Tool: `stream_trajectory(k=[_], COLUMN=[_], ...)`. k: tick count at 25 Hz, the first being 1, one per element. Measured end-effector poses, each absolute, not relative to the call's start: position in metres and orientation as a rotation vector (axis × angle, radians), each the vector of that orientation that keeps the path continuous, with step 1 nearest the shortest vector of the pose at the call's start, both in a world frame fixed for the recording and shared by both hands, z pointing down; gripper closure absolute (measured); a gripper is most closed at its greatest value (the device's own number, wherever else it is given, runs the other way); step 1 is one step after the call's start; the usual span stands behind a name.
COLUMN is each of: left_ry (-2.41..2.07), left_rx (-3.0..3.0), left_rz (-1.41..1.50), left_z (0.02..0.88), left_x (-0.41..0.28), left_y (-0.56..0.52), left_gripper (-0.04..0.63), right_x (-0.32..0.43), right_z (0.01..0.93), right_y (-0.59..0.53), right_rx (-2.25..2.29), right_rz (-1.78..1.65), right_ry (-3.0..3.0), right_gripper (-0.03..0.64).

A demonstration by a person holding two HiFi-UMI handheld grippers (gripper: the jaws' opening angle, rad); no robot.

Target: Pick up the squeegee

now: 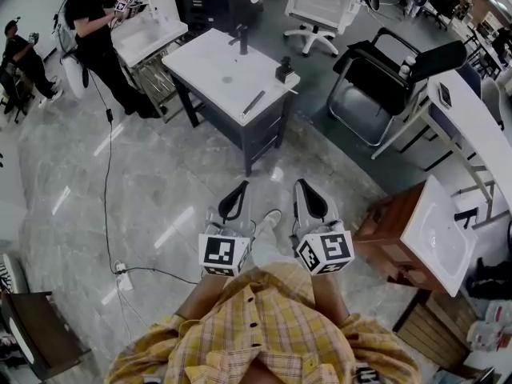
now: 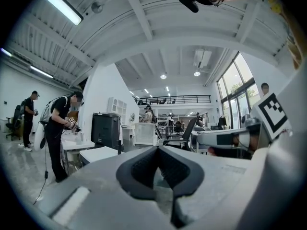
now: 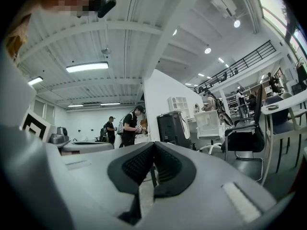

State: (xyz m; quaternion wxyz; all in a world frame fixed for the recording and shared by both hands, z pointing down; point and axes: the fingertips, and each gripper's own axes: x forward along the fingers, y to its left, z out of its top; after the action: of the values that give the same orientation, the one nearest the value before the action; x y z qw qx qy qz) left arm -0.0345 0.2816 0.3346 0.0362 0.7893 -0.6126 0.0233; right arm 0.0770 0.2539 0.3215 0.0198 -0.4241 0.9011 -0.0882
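The left tongs [image 1: 234, 201] and right tongs [image 1: 310, 199] are held level, side by side, pointing to 12 o'clock, each pressed together on nothing. The squeegee [image 1: 254, 102] lies at 12 o'clock on the tabletop [image 1: 210, 70].

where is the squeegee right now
In the head view, the squeegee lies on the white counter straight ahead of the person, near its right front edge, beside the small black object.

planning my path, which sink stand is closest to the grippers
The brown wooden stand, just right of the right gripper. The dark-framed stand is farther ahead, and the white stand farther still.
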Motion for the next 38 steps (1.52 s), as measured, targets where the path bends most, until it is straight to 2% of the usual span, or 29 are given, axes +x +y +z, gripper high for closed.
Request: stream_trajectory(k=[17,38], left_ry=[-1.848,-1.690], left_rx=[2.369,2.253], left_rz=[0.210,0.476], left_z=[0.353,0.423], left_x=[-0.089,-0.114], left_y=[0.033,-0.095], left_gripper=[0.594,0.594], right_x=[0.020,-0.006], right_z=[0.333,0.391], right_y=[0.004,-0.105], right_rx=[-1.311,-1.405], right_rz=[-0.374,-0.552], right_ry=[2.805,2.831], right_gripper=[0.615,0.615])
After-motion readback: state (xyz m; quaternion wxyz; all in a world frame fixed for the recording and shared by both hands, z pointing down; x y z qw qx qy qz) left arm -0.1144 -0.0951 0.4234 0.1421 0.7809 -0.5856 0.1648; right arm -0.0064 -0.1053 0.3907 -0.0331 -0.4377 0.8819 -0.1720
